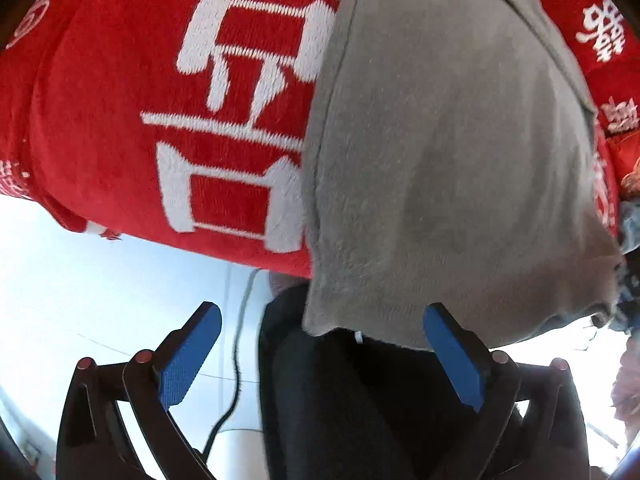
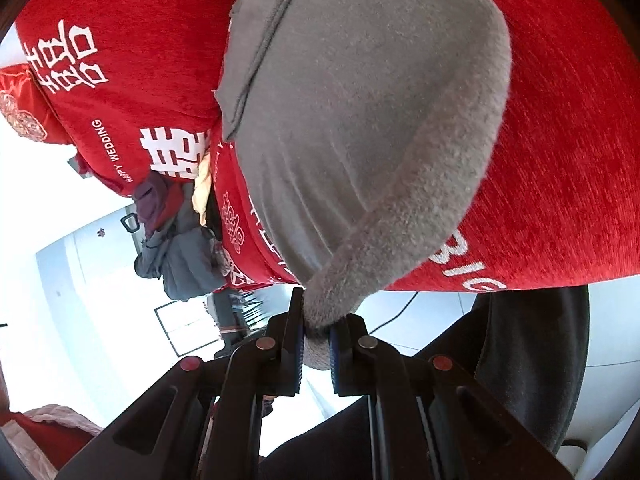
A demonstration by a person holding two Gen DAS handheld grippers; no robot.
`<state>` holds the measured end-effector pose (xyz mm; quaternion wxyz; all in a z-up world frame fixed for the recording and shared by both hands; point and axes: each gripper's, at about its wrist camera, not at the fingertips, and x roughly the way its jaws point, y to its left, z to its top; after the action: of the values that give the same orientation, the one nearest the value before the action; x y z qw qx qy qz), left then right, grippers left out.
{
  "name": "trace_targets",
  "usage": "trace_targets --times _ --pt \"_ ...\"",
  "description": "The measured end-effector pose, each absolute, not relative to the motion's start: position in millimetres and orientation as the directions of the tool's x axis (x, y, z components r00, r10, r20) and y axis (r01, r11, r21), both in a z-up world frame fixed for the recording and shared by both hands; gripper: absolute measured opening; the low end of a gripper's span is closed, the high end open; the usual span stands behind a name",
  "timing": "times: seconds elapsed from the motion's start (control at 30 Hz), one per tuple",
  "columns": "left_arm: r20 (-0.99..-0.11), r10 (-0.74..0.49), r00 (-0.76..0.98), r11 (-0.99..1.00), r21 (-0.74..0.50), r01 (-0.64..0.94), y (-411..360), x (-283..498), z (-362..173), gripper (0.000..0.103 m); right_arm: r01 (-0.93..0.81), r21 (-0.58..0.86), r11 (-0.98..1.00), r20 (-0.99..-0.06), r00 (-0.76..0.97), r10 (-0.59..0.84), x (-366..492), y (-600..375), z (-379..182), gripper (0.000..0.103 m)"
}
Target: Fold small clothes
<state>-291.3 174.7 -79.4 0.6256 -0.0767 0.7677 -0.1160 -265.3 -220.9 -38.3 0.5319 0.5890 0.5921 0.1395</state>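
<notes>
Red plush cloth with large white woven characters (image 1: 224, 112) covers the surface under our work, and beyond its near edge we see pale, bright floor (image 1: 80, 280). On that red cloth lies the grey fleece garment (image 1: 448, 160), the small piece we are folding; it is soft and slightly fuzzy, with a stitched seam running along its left side. Its near end hangs past the near edge of the red cloth.

Our right tongs (image 2: 316, 344) are clenched on a narrow, rolled corner of the grey garment (image 2: 360, 128), the blue pads pressing the fleece from both sides just off the near edge of the cloth.

Our left tongs (image 1: 320, 356) stand released, blue pads (image 1: 188, 360) spread wide. The garment's lower hem hangs between them, close to the right-hand pad, and neither pad presses it. Something dark (image 1: 340, 400) sits behind the hem between the fingers; we cannot tell what it is.

Farther out in the right wrist view, smaller white print reads "HAPPY WEDDING" (image 2: 113, 152). A heap of grey and purple clothes (image 2: 176, 240) lies near the cloth's left edge. A thin black cable (image 1: 236, 368) trails across the floor.
</notes>
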Motion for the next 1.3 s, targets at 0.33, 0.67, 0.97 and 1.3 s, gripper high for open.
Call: trace_targets --times 0.33,0.67,0.97,1.3 --pt "-0.871 -0.409 -0.273 0.898 -0.437 0.047 151.6 -287.8 -122.4 0.067 0.544 0.790 0.283 -0.481 0.263 0.836 -268.6 -217.7 -41.1 0.011" --pt "-0.812 -0.566 -0.144 0.799 -0.583 0.147 138.5 -254.3 -34.7 0.018 0.521 0.840 0.152 -0.415 0.436 0.799 -266.4 -226.7 -21.0 0.011" --pt "-0.781 -0.619 0.077 0.780 -0.602 0.171 100.9 -120.1 22.3 0.018 0.363 0.929 0.076 -0.293 0.591 0.751 -173.6 -279.1 14.8 0.011" --pt "-0.901 -0.389 0.194 0.920 -0.370 0.126 42.6 36.0 -8.1 0.018 0.340 0.928 0.151 -0.336 0.593 0.731 -18.3 -351.6 -15.5 0.011"
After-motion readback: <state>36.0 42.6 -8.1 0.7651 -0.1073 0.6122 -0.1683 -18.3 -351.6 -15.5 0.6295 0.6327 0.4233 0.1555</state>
